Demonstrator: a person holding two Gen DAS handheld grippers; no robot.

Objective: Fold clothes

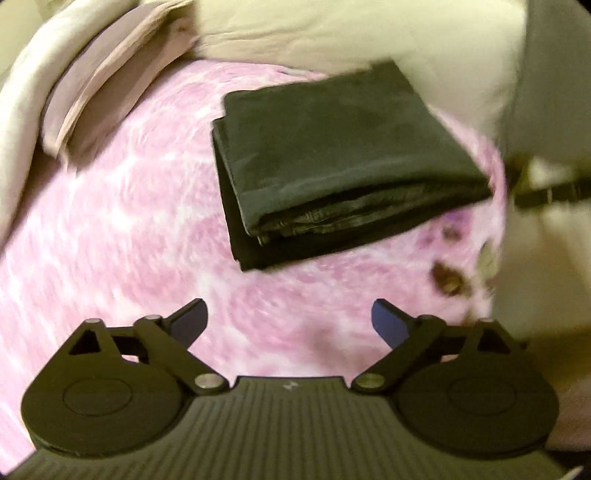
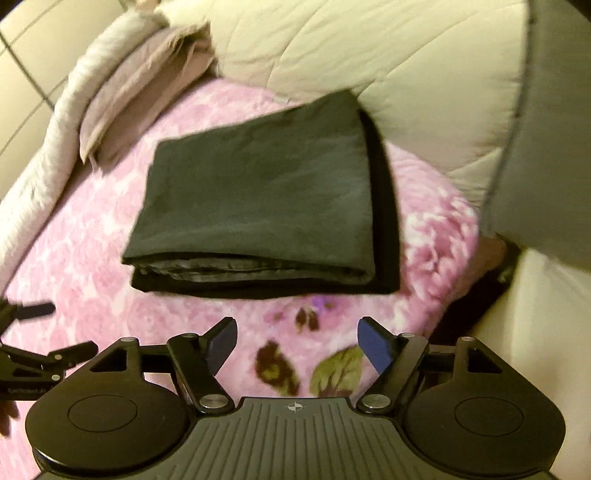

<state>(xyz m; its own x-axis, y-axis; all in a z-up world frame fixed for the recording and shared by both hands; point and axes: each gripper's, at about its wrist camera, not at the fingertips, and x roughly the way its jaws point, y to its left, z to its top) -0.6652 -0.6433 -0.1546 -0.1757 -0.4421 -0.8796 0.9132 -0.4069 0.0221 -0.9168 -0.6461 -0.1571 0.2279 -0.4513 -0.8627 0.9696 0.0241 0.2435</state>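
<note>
A dark folded garment (image 1: 340,162) (image 2: 258,206) lies flat on a pink flowered blanket (image 1: 122,236) (image 2: 92,280), folded into a thick rectangle with its layered edge facing me. My left gripper (image 1: 290,319) hovers open in front of it, nothing between its blue-padded fingers. My right gripper (image 2: 297,339) is also open and empty, just short of the garment's near edge. The left gripper (image 2: 33,354) shows at the left edge of the right wrist view.
A pile of pale mauve folded cloth (image 1: 92,74) (image 2: 147,70) lies at the far left against a whitish blanket roll (image 2: 48,147). A cream quilted cushion (image 2: 388,55) (image 1: 332,33) rises behind and to the right. Leaf prints (image 2: 336,369) mark the blanket's near part.
</note>
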